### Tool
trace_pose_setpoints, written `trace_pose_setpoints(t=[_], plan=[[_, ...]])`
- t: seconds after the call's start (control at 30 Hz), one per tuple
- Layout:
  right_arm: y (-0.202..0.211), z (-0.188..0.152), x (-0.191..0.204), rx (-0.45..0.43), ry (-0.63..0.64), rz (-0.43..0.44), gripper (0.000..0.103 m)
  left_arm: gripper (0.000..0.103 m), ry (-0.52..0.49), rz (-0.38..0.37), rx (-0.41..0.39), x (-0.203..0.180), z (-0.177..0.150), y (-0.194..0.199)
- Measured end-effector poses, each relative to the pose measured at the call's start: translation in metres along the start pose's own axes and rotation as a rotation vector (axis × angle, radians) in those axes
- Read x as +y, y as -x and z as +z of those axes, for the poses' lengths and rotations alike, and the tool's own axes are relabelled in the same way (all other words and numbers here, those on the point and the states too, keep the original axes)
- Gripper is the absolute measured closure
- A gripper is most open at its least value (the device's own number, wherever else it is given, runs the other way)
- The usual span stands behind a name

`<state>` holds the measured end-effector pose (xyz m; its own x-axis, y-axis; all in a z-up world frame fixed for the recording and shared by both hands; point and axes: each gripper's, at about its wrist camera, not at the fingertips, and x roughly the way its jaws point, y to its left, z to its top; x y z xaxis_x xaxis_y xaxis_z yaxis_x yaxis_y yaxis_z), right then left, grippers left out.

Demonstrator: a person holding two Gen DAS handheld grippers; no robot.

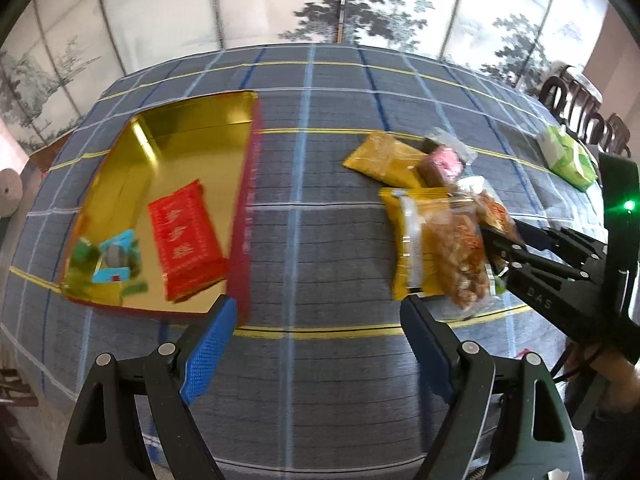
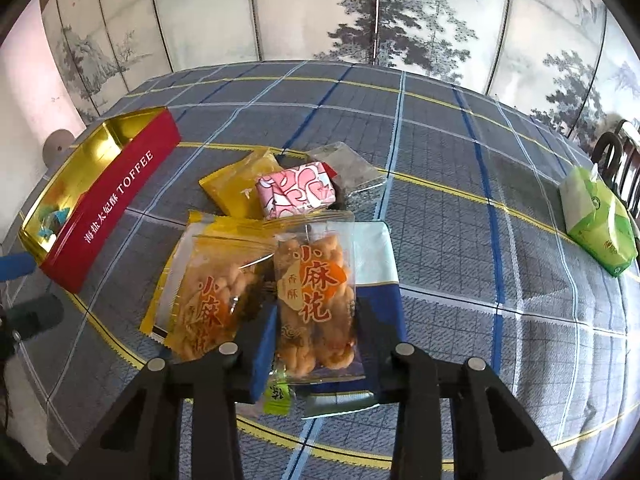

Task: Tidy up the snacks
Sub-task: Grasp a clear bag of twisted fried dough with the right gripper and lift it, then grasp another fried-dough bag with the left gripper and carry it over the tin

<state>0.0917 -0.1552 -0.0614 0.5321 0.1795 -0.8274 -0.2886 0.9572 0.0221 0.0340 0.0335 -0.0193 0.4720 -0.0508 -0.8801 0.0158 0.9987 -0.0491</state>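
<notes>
We take the red toffee tin (image 2: 112, 216) as our landmark; it sits open on the plaid tablecloth (image 1: 320, 216), gold inside. In the tin we see a red packet (image 1: 184, 236) lying flat and a blue-and-white sweet (image 1: 116, 260) in the near corner.

Well apart from the tin, to its right, lies the snack pile: a yellow packet (image 2: 240, 188), a pink patterned packet (image 2: 298, 192), and a clear bag of twisted fried dough (image 2: 208, 300) resting on a yellow wrapper.

Right gripper (image 2: 316, 316): fingers set either side of a second twist bag (image 2: 316, 296); we cannot tell whether they pinch it.

Left gripper (image 1: 316, 320): jaws spread wide, holding nothing, hovering over bare cloth just beside the tin's near corner.

Farthest from the tin, a green tissue pack (image 2: 596, 224) sits near the table edge.
</notes>
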Motion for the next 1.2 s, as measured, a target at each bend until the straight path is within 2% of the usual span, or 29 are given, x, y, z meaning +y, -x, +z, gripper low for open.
trace_pose_setpoints(t=[0.17, 0.33, 0.5, 0.57, 0.7, 0.8, 1.2], plan=[[0.012, -0.001, -0.018, -0.031, -0.027, 0.02, 0.066, 0.023, -0.019, -0.032, 0.01, -0.022, 0.002, -0.004], [0.021, 0.001, -0.044, -0.072, -0.062, -0.03, 0.066, 0.023, -0.051, -0.059, 0.001, -0.047, 0.005, -0.006], [0.018, -0.004, -0.085, -0.096, -0.119, -0.115, 0.066, 0.023, -0.063, -0.098, -0.001, -0.067, 0.007, -0.01], [0.014, -0.008, -0.101, -0.094, -0.162, -0.129, 0.066, 0.026, -0.064, -0.1, -0.004, -0.073, 0.007, -0.014], [0.005, -0.015, -0.125, -0.094, -0.207, -0.157, 0.066, 0.039, -0.038, -0.124, 0.017, -0.078, 0.008, -0.022], [-0.003, -0.018, -0.136, -0.09, -0.228, -0.163, 0.066, 0.043, -0.023, -0.13, 0.022, -0.081, 0.011, -0.026], [-0.009, -0.021, -0.147, -0.118, -0.254, -0.135, 0.066, 0.047, 0.038, -0.123, 0.067, -0.089, 0.024, -0.054]])
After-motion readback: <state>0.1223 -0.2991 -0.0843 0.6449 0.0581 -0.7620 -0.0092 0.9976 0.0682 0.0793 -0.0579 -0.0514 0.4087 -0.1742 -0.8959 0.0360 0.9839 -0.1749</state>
